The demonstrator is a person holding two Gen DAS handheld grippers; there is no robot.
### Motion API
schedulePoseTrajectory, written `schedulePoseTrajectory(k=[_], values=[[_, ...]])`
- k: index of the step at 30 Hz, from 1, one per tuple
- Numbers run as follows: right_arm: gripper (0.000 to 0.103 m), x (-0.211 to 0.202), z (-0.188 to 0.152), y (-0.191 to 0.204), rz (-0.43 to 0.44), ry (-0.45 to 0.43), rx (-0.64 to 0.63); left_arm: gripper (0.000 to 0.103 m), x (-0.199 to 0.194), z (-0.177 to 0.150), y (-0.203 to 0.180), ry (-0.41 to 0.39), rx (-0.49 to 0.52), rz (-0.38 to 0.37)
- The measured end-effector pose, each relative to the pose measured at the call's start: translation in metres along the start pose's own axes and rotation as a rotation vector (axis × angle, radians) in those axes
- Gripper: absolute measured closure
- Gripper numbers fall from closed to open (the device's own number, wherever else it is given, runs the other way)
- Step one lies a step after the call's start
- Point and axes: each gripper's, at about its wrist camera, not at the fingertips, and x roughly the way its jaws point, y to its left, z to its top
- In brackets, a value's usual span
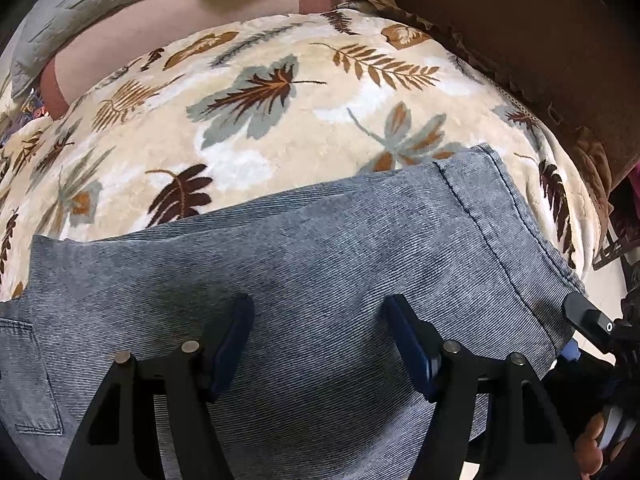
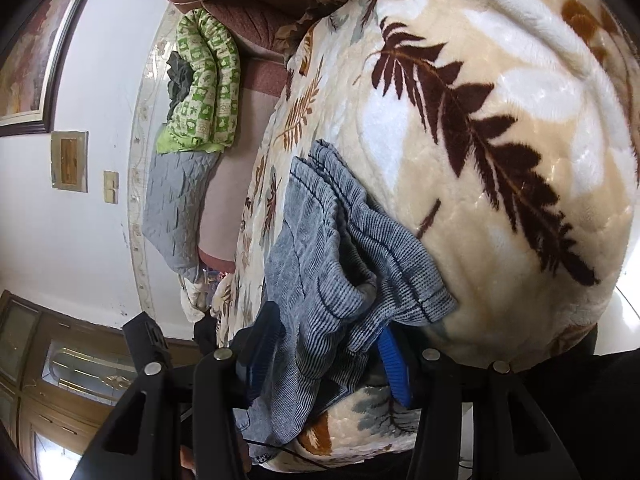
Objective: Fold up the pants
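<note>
1. Blanket (image 1: 280, 132) – cream plush w/ leaf print, covers the bed; serves as the soft work surface, so the cloth lies on it flat.
2. Pants (image 1: 312, 264) – grey-blue denim, on near part of blanket, already doubled over; hem end w/ stitched seam lies far right, pocket shows near left. Layers look stacked, prob. mid-fold.
3. Quilt (image 2: 204, 80) – green check, rolled, far side by wall, well apart from work area; grey pillow (image 2: 176, 200) beside it.
4. Left gripper (image 1: 318, 320) – jaws apart, nothing between pads, poised over middle of pants pointing steeply down; likely ready to press or pin the layer.
5. Right gripper (image 2: 324, 344) – jaws part-closed on bunched hem edge of pants at their right end; blue pads either side of the cloth, holding stacked edges together for the next fold, I'd guess.
</note>
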Motion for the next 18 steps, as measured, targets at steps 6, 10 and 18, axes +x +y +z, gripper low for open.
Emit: schedulePoseTrajectory(k=[6,10,18], values=[[0.05,-0.001,0.0,-0.001,-0.005,-0.023,0.009,0.033,0.008,-0.002,-0.003,0.001,0.026,0.008],[0.05,0.002,0.003,-0.001,-0.012,-0.032,0.007,0.033,0.005,-0.001,0.0,-0.006,0.01,-0.005],[0.071,0.003,0.001,0.014,-0.047,-0.073,-0.08,0.033,-0.028,-0.008,0.03,-0.085,-0.077,0.009]])
